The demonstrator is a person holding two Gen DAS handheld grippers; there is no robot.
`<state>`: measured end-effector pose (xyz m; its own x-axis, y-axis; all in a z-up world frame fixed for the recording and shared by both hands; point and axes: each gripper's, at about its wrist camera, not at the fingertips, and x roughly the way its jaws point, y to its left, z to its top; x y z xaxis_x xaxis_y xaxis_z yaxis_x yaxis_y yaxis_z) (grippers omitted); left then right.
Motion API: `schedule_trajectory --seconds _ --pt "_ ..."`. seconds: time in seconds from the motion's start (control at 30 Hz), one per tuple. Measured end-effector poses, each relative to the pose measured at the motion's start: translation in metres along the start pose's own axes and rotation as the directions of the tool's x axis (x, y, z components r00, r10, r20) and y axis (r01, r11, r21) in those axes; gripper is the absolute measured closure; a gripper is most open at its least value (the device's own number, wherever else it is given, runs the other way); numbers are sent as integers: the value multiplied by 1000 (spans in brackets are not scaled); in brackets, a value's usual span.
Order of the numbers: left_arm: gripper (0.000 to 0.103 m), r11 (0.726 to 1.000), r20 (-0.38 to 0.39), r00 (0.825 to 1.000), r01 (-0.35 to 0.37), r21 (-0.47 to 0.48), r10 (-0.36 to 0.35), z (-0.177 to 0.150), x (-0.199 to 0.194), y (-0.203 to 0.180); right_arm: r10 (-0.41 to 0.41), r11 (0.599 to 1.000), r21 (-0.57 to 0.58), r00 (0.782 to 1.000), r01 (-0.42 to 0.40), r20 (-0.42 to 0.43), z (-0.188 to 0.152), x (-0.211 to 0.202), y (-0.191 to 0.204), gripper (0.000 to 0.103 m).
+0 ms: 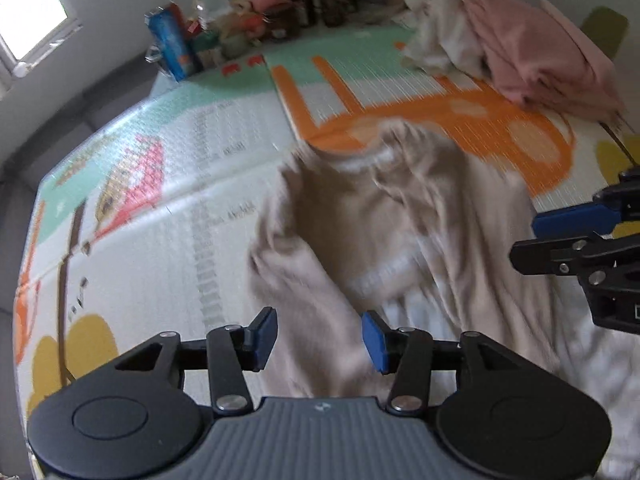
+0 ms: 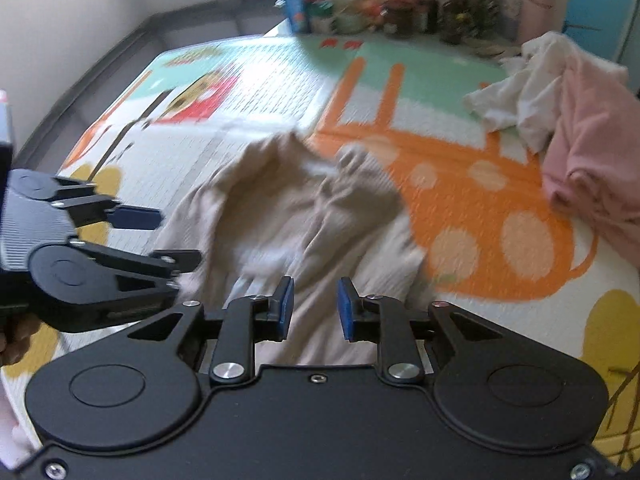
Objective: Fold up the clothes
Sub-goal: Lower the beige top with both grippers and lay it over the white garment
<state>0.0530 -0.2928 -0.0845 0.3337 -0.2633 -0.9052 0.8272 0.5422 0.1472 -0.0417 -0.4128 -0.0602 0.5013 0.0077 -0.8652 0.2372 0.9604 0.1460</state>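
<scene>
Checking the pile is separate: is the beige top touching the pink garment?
Apart. In the right wrist view, bare orange mat lies between the beige top and the pink garment.

Left tongs (image 1: 319, 338) hang over a rumpled beige top (image 1: 384, 216) spread on a colourful play mat (image 1: 192, 152), their blue pads (image 1: 266, 334) parted with nothing between them. At the right edge, the right tongs (image 1: 532, 236) reach in sideways over the same garment, pads apart. A heap of pink cloth (image 1: 536, 48) and white cloth (image 1: 436, 36) sits at the far right of the mat, with blurred bottles and boxes (image 1: 248, 20) lining its far edge and a bright window (image 1: 28, 8) at upper left
</scene>
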Motion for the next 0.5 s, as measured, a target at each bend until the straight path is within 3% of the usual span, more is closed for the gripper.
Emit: schedule_trajectory --seconds 0.5 --pt "46 1000 2 1000 -14 8 14 -53 -24 -10 55 992 -107 997 -62 -61 -67 -13 34 70"
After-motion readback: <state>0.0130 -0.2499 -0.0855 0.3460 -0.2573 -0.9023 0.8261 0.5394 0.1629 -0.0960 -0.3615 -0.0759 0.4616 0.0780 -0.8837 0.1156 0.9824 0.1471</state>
